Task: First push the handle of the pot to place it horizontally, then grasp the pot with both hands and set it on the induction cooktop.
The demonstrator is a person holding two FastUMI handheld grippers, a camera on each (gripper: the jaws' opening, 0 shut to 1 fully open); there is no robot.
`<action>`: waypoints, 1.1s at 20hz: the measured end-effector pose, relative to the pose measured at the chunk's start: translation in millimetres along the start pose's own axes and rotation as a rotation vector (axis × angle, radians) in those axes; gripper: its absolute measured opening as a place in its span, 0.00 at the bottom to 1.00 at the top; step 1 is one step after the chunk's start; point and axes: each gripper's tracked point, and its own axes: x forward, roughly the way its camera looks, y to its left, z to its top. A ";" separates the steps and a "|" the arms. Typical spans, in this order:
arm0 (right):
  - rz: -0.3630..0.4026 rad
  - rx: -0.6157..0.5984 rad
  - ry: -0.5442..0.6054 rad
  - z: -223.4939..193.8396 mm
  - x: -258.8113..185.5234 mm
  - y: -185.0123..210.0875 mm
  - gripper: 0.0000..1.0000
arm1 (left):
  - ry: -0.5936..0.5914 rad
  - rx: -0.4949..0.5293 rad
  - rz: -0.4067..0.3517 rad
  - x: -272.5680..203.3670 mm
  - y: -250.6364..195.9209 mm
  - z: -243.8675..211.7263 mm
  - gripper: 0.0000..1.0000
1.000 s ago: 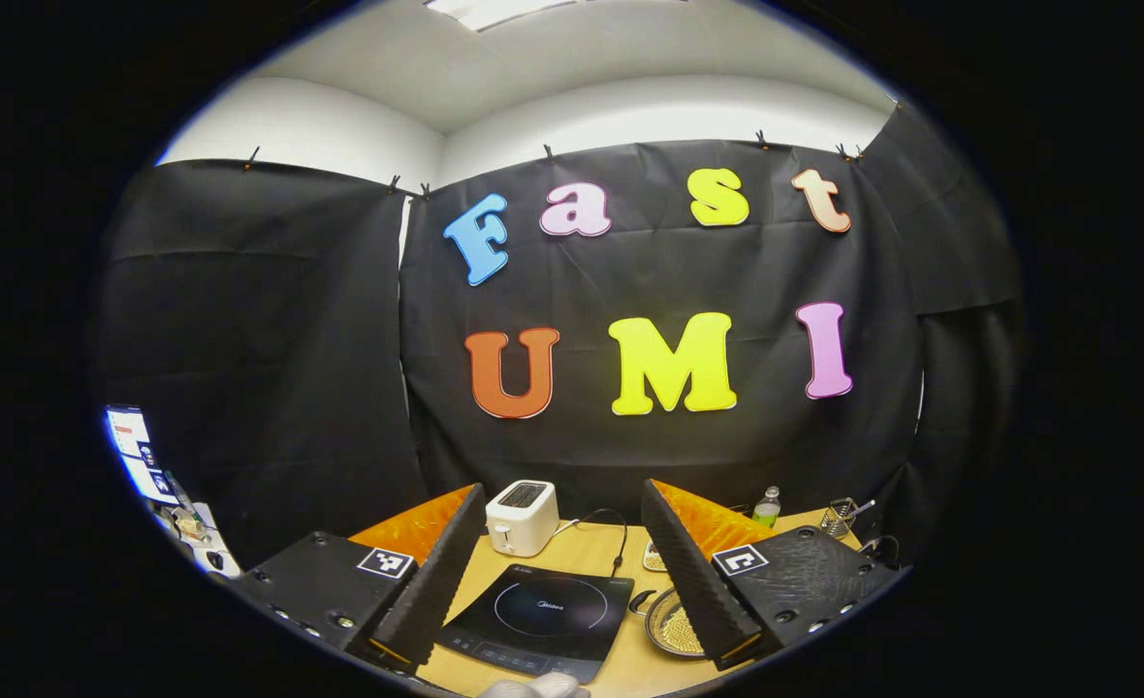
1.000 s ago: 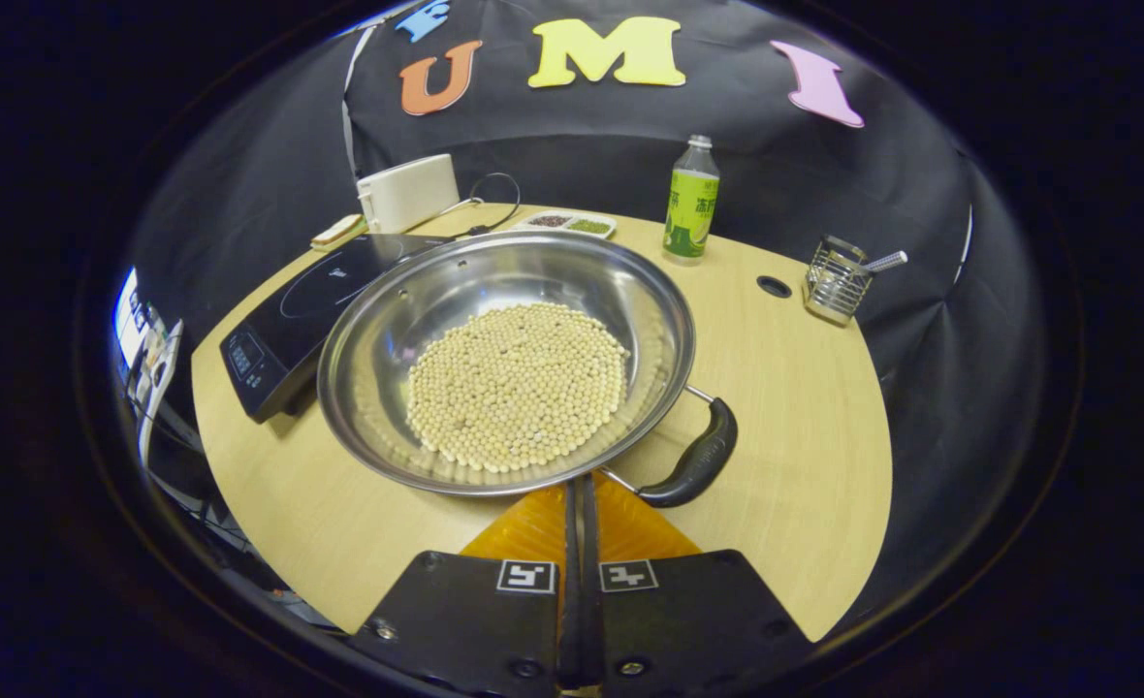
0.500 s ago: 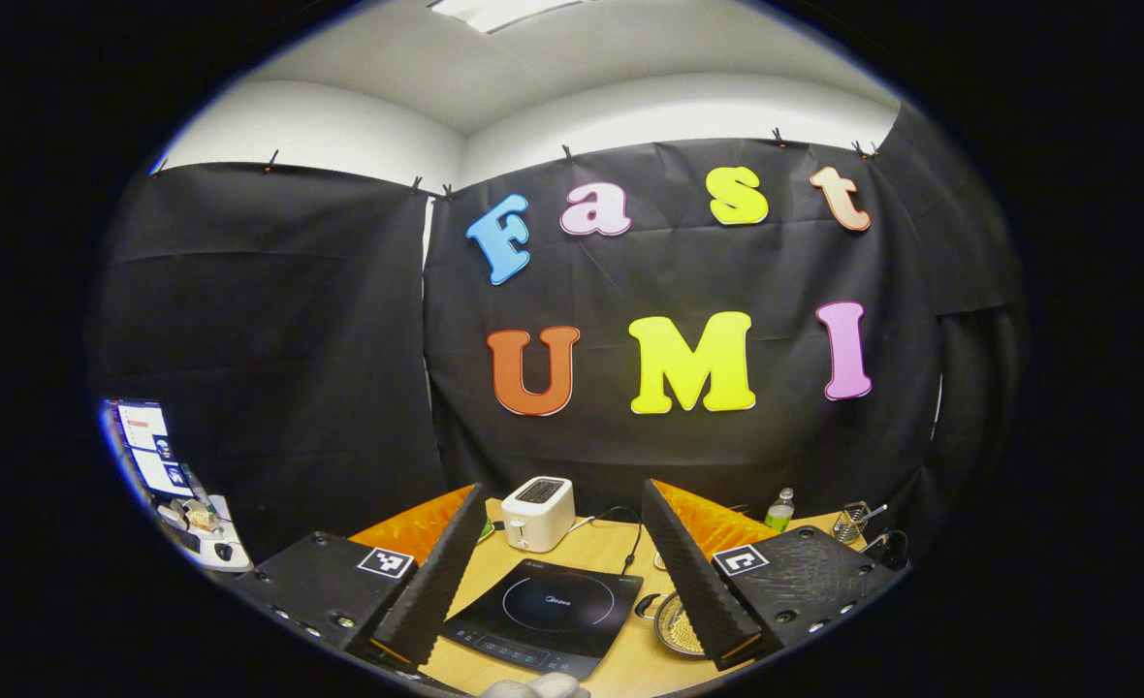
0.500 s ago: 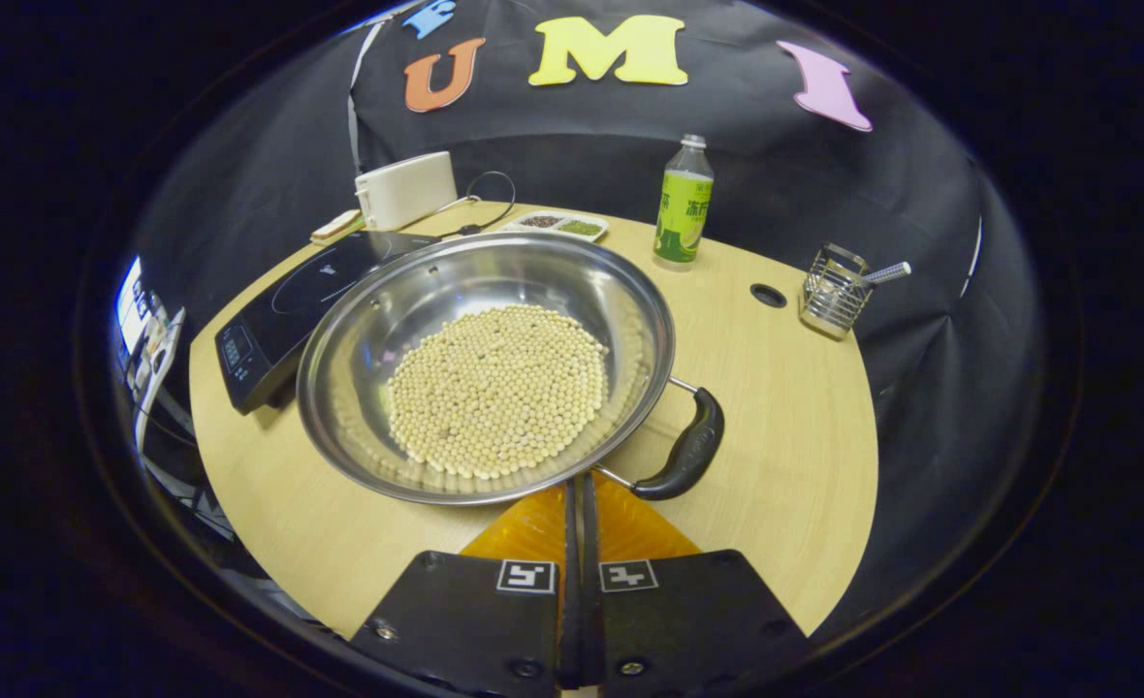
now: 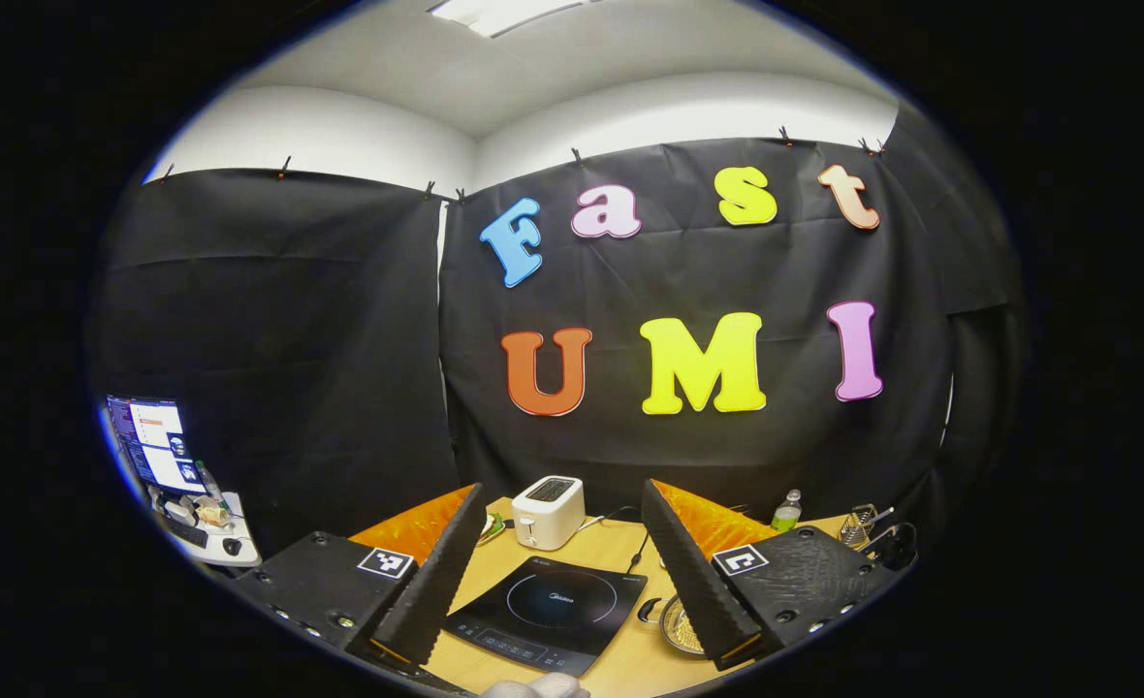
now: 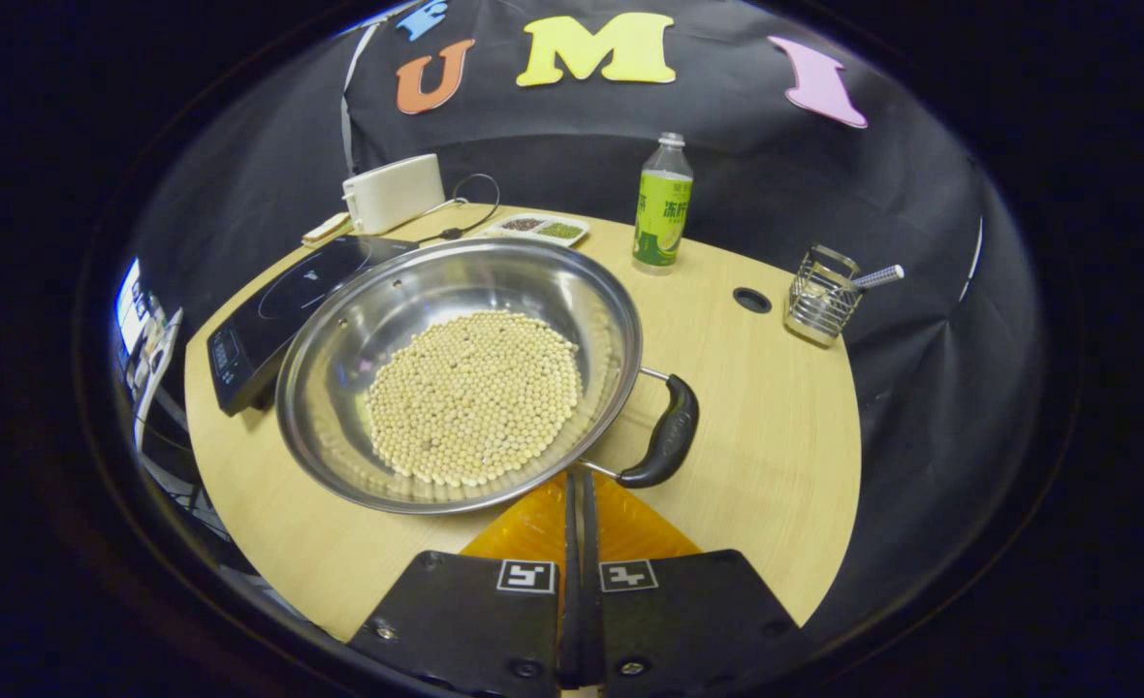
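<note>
One steel pot (image 6: 459,373) is sitting on the desk (image 6: 766,427), holding a flat layer of pale beans (image 6: 475,396); its one black handle (image 6: 667,444) is pointing toward the near right. One black cooktop (image 6: 286,305) is lying just beside its left rim. One toaster (image 6: 393,193), one bottle (image 6: 661,206) and one wire holder (image 6: 821,297) are standing farther back. The right hand-held gripper (image 6: 579,514) is hovering near the rim, fingers pressed together on nothing. The left hand-held gripper (image 5: 562,572) is hanging wide apart above the cooktop.

steel pot (image 6: 388,320) beside black cooktop (image 6: 286,296)
</note>
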 end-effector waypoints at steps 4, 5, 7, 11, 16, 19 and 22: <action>-0.003 -0.018 -0.004 3.7 1.4 -8.0 0.01 | 0.002 0.003 0.008 -4.5 -3.4 -0.2 0.96; -0.006 -0.018 -0.004 4.5 2.4 -9.8 0.04 | 0.000 0.003 0.009 -4.5 -3.4 1.9 0.96; -0.009 0.005 -0.001 5.5 0.3 -10.8 0.04 | 0.000 0.000 0.000 -5.7 -5.3 0.9 0.96; -0.041 0.004 -0.036 12.8 -15.9 -5.9 0.00 | -0.003 0.018 -0.018 -3.9 -1.8 -1.2 0.96; -0.059 -0.024 -0.104 25.4 -55.2 7.6 0.02 | -0.016 0.008 -0.126 3.6 -15.2 -6.3 0.96; -0.065 0.003 -0.190 47.1 -86.0 18.2 0.05 | -0.017 0.023 -0.196 9.5 -19.9 -11.3 0.96; -0.051 0.068 -0.268 66.9 -113.4 32.7 0.41 | -0.041 0.021 -0.297 16.3 -31.5 -10.7 0.96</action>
